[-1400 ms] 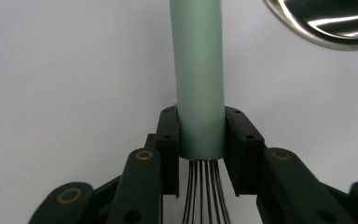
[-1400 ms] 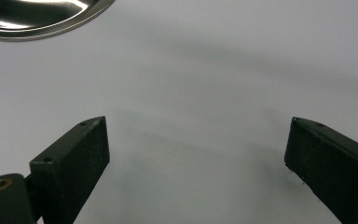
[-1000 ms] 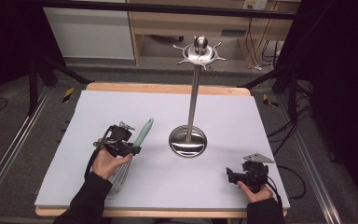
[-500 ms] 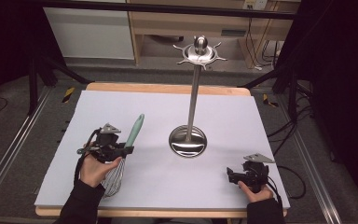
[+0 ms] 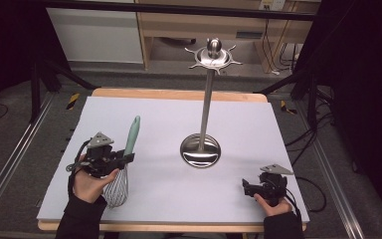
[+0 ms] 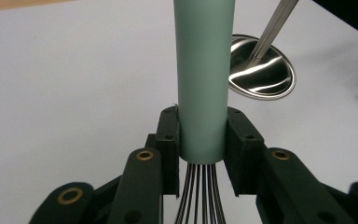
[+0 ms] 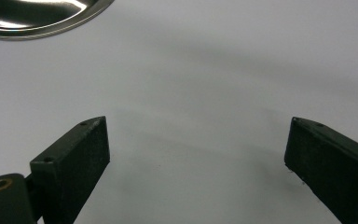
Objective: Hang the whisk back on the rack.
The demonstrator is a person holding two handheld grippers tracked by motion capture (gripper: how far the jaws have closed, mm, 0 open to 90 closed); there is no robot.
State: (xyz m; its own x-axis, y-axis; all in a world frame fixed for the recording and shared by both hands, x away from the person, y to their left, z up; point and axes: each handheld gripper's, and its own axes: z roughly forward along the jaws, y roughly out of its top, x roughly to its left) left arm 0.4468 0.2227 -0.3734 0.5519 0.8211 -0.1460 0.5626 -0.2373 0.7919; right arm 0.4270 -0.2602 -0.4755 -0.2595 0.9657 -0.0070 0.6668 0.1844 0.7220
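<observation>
A whisk with a mint-green handle and a wire head lies at the left of the white table, handle pointing away from me. My left gripper is shut on the handle's lower end, just above the wires. A steel utensil stand with a round base and a hooked crown rises at mid-table; its base lies beyond the whisk. My right gripper rests open near the front right, jaws wide apart over bare table.
The white table top has a wooden edge at the back and front. The stand's base rim sits just ahead of the right gripper. Cables trail off the table's right side. Dark floor and frame rails surround the table.
My left hand has carried the whisk leftward and nearer the front edge, swinging the handle more upright, away from the stand. The right gripper has not moved.
</observation>
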